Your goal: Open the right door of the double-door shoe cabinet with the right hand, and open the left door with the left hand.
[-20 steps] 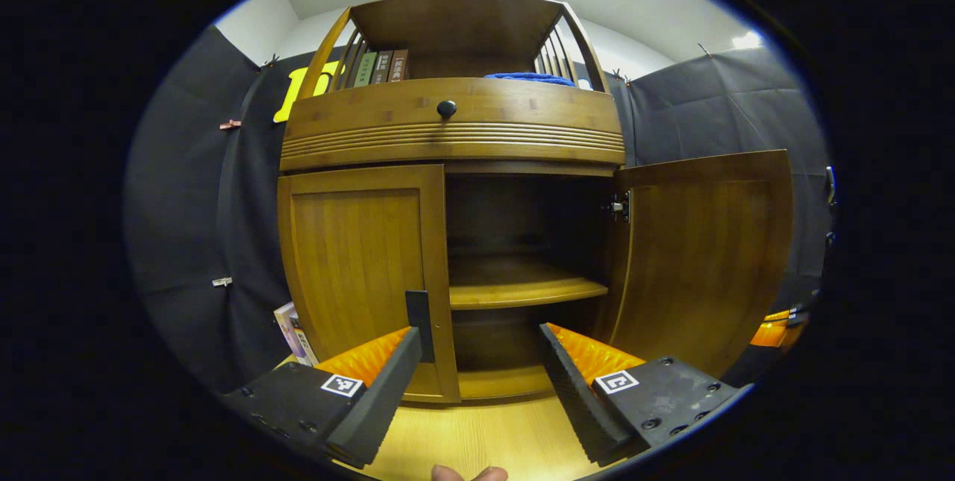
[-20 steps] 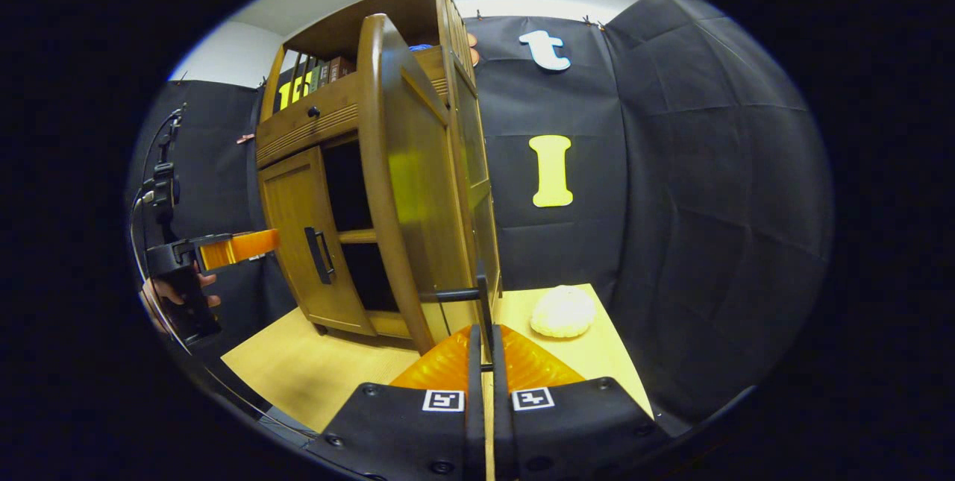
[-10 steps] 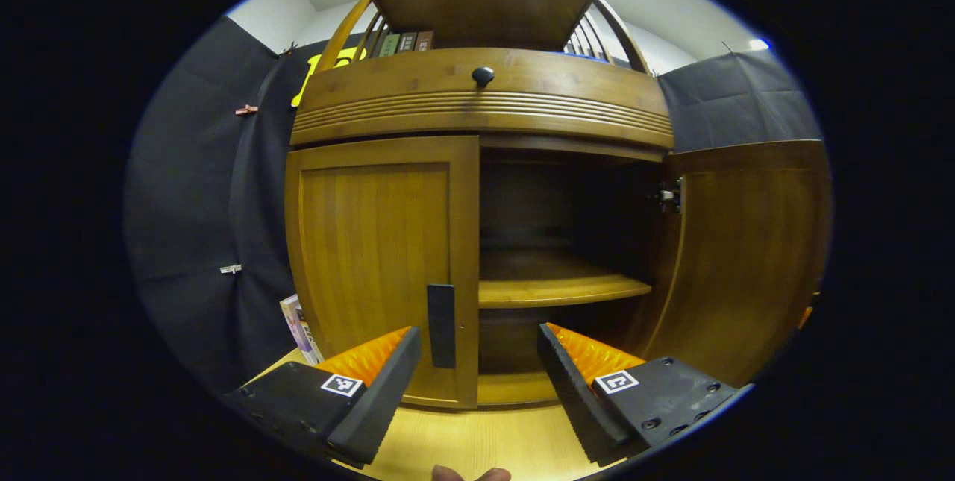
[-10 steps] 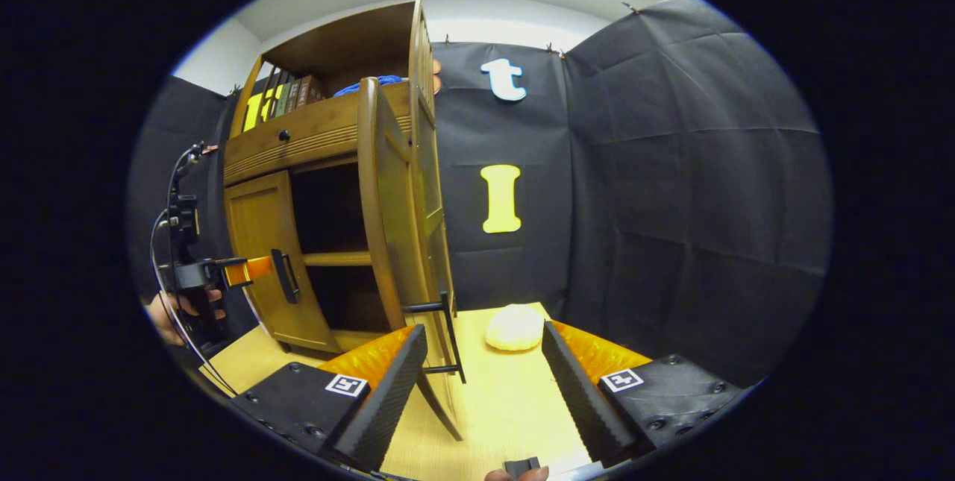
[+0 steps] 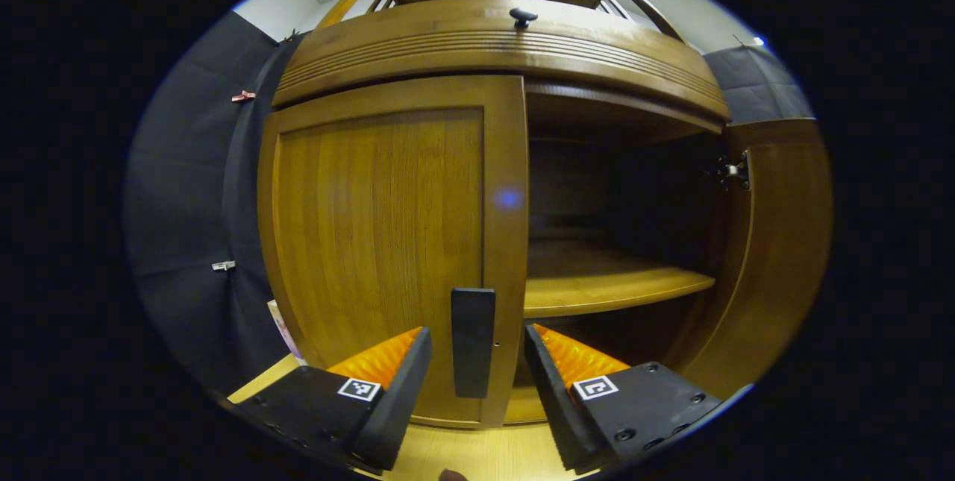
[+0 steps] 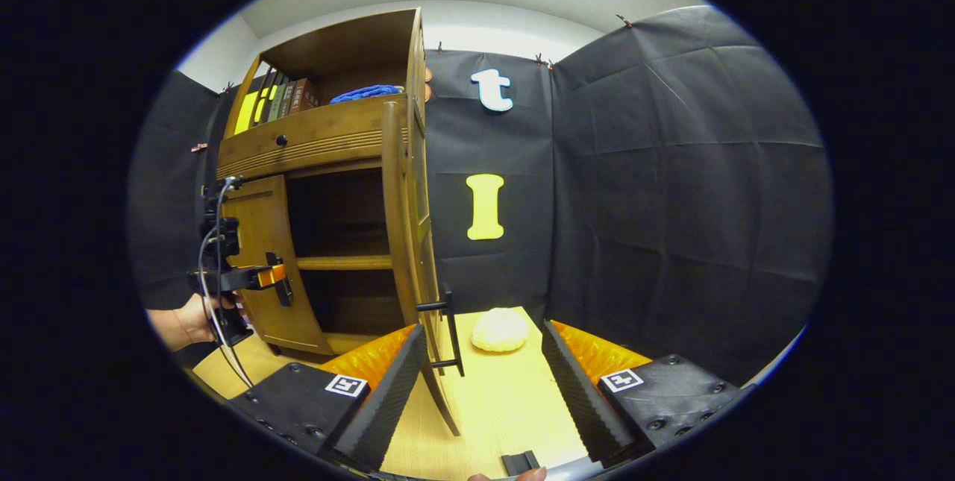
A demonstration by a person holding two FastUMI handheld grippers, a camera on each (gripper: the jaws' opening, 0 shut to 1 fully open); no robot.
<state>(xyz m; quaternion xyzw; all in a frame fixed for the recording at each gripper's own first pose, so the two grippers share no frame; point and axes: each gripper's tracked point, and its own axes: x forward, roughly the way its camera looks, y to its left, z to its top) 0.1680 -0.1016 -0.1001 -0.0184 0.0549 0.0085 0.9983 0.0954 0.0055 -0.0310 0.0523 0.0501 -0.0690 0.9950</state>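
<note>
The wooden shoe cabinet's left door is closed. Its black handle stands between the fingers of my left gripper, which is open, with gaps on both sides of the handle. The right door stands wide open, and a bare shelf shows inside. In the right gripper view the right door appears edge-on, its handle just left of centre between my fingers. My right gripper is open and holds nothing. Farther left, the left gripper is at the left door's handle.
A pale round object lies on the light wooden table right of the cabinet. Books and a blue cloth sit on the top shelf. A drawer with a black knob runs above the doors.
My right gripper let go of the right door's handle, opened and drew back slightly. My left gripper moved in toward the left door until its handle sat between the fingers.
</note>
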